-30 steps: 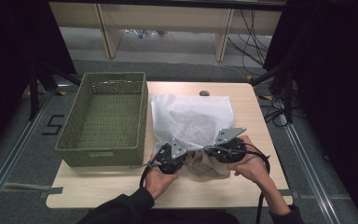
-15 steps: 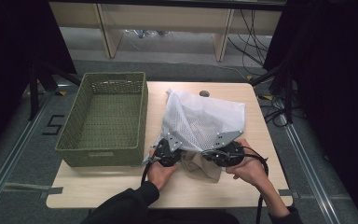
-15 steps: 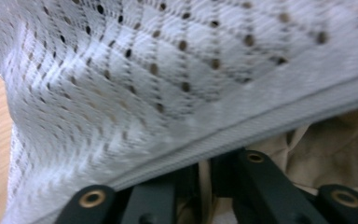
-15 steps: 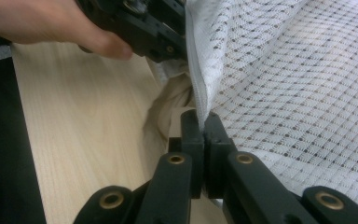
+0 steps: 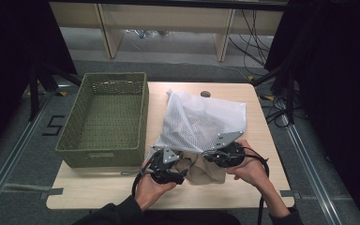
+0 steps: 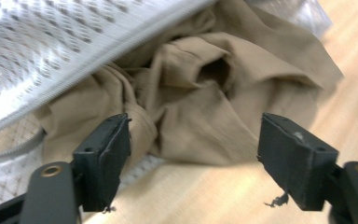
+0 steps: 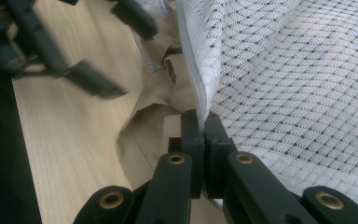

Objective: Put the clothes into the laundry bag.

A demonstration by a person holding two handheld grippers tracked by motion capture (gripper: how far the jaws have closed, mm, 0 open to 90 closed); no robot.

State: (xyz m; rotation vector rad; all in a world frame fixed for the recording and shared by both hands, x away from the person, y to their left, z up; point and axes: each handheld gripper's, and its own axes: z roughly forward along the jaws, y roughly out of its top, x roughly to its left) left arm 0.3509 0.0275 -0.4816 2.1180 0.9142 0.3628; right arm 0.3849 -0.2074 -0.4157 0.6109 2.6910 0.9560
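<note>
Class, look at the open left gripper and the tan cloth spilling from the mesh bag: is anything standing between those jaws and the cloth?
Nothing visible does. The left gripper faces the tan cloth over bare table; the mesh bag lies above, its edge pinched by the right gripper.

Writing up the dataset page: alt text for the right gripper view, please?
The right gripper, jaws shut, pinches the edge of a white mesh bag above a wooden table. Tan cloth spills from the bag's mouth, and the left gripper, blurred, stands open beyond it.
</note>
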